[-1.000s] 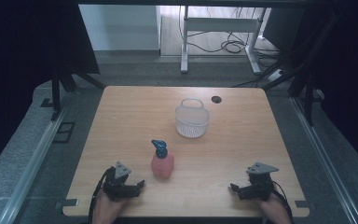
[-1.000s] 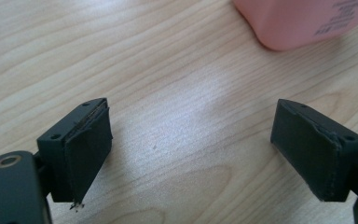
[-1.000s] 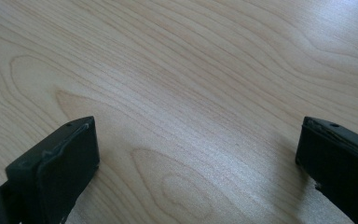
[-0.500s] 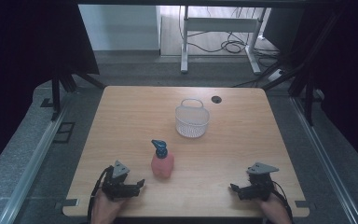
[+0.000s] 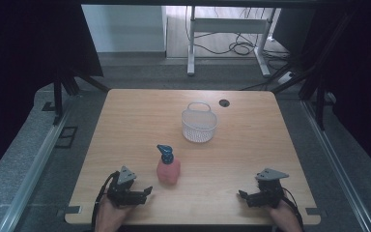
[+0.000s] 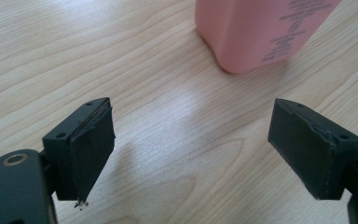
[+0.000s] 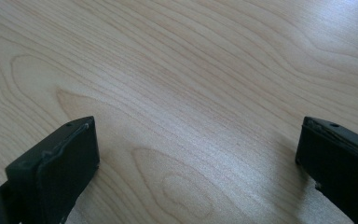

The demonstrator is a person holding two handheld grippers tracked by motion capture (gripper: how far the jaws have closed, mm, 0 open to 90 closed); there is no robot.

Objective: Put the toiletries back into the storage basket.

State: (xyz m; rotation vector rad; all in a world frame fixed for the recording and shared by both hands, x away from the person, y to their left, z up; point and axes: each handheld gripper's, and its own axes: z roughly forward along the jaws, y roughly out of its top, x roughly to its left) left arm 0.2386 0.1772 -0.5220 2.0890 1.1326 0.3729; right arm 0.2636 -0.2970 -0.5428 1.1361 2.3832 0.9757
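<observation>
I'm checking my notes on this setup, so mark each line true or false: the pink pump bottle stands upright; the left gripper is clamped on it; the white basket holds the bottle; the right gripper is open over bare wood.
1. The pink pump bottle stands upright: true.
2. The left gripper is clamped on it: false; its jaws are open, the bottle ahead of them, untouched.
3. The white basket holds the bottle: false; the bottle stands on the table, nearer the person.
4. The right gripper is open over bare wood: true.
</observation>
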